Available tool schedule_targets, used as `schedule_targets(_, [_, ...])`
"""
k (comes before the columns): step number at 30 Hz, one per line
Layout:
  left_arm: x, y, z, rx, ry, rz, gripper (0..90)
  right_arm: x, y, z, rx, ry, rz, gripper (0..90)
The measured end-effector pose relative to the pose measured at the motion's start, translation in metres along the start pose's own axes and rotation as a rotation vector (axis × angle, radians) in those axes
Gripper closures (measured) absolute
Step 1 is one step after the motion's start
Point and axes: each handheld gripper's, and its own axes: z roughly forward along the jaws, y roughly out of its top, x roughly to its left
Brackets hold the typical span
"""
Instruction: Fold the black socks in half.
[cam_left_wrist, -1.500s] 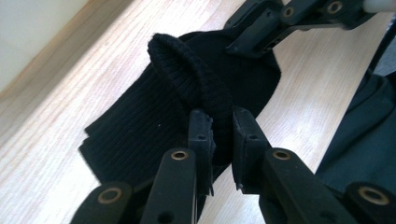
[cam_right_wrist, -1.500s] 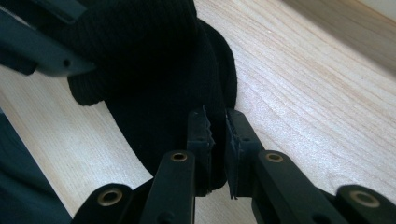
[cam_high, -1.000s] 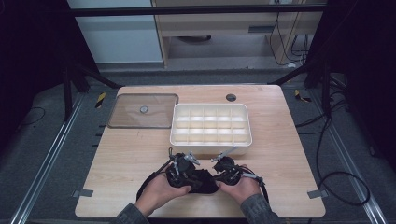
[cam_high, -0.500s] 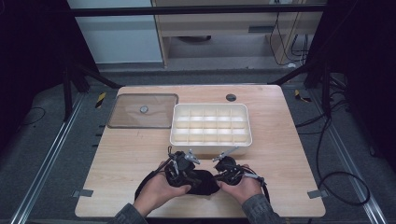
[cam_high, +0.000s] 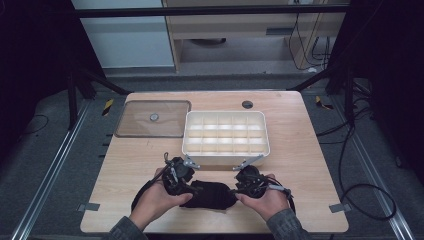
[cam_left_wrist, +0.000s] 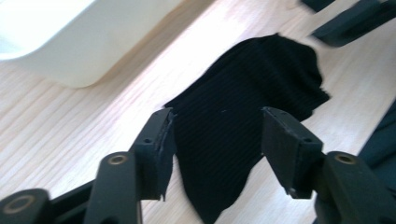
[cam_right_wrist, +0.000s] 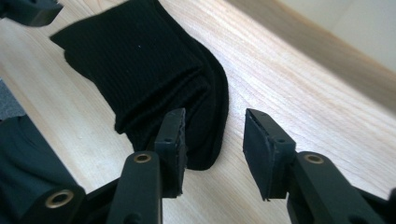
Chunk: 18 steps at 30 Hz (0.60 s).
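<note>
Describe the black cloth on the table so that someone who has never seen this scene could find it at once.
Start at the wooden table and find the white divided tray in its middle. On the near side of the tray, between the person's two hands, lies the black ribbed cloth, folded. It is the only soft, dark thing on the pale wood.

A wooden table (cam_high: 310, 150) stands on grey floor (cam_high: 45, 165), pale cabinet (cam_high: 235, 30) behind.
</note>
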Motion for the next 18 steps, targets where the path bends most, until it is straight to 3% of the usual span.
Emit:
schedule_targets(5, [0.011, -0.01, -0.007, -0.001, 0.036, -0.032, 30.5, 0.002, 0.007, -0.013, -0.023, -0.015, -0.022, 56.8])
schedule_targets(9, [0.019, -0.02, -0.01, -0.003, 0.035, -0.064, 23.1, 0.006, 0.014, -0.017, -0.023, -0.028, -0.031, 51.7])
schedule_targets(18, [0.026, -0.037, -0.011, -0.011, 0.029, -0.093, 18.0, 0.017, 0.025, -0.005, -0.003, -0.044, -0.049, 39.2])
